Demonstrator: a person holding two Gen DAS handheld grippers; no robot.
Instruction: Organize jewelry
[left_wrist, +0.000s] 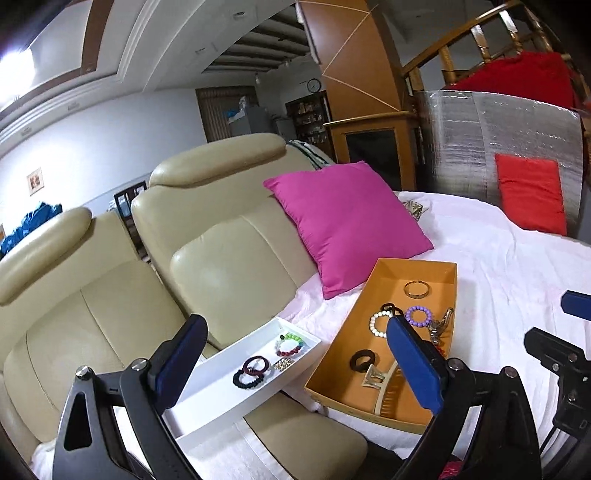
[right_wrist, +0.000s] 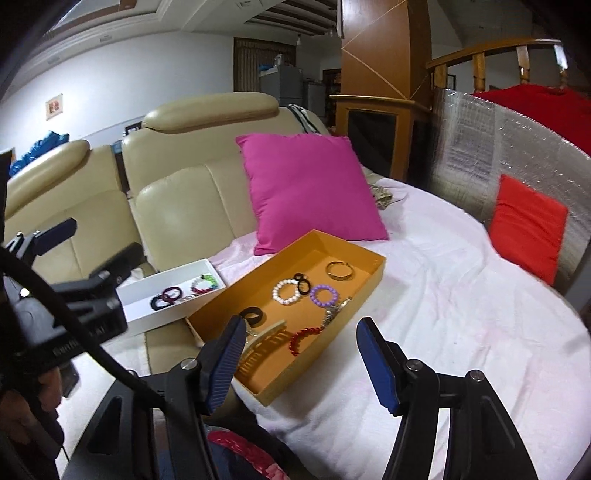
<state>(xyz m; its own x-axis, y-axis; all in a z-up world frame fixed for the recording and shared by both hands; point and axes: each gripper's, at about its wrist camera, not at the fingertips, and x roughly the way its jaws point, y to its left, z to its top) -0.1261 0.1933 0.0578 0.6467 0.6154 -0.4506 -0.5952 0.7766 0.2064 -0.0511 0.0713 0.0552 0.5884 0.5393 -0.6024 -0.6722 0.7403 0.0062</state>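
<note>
An orange box (left_wrist: 441, 266) (right_wrist: 314, 373) lies on a white sheet. It holds a gold bangle (right_wrist: 339, 270), a white bead bracelet (right_wrist: 287, 291), a purple bracelet (right_wrist: 324, 295), a red bracelet (right_wrist: 301, 339), black hair ties and a gold hair claw (right_wrist: 263, 341). A white tray (left_wrist: 218, 397) (right_wrist: 155, 320) to its left holds several bracelets, one multicoloured (left_wrist: 290, 345), one dark (left_wrist: 249, 373). My left gripper (left_wrist: 295, 363) is open and empty above the gap between tray and box. My right gripper (right_wrist: 301, 363) is open and empty above the box's near corner.
A beige leather sofa (left_wrist: 110, 280) stands behind the tray. A pink cushion (left_wrist: 347, 225) leans by the box. A red cushion (right_wrist: 526, 227) rests against a silver foil panel (right_wrist: 517, 147) at the right. Wooden furniture stands behind.
</note>
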